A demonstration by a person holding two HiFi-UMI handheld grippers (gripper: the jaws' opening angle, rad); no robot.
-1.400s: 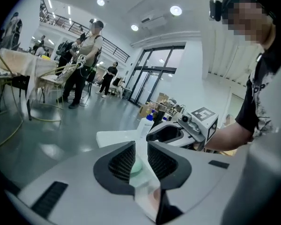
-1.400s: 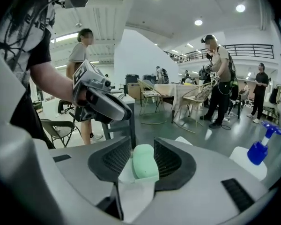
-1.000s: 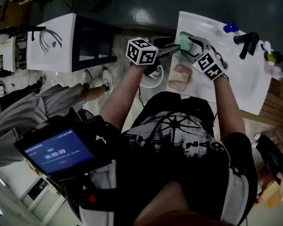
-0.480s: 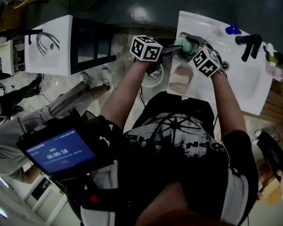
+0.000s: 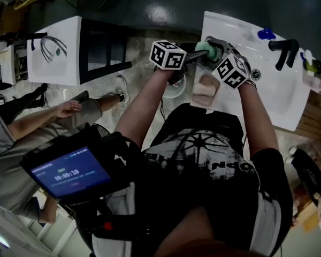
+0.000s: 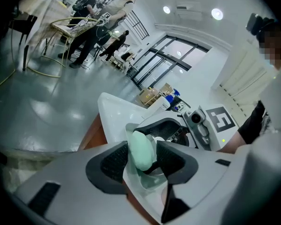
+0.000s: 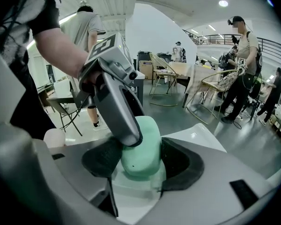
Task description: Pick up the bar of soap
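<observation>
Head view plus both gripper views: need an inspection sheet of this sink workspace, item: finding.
Surface: white glossy washbasin top, soap at its far left corner.
Job's things: mint-green bar of soap, standing on its edge between both grippers; whether it is lifted cannot be told.
Clutter: black tap, small blue object, small bottles, beige pad.
Grippers: left gripper shut on the soap, jaws have just been closing. Right gripper open, jaws have just been opening, pads flank the soap.
Cables: grey looped cable on white side table.
Surroundings: another person at left; dark glossy floor.
</observation>
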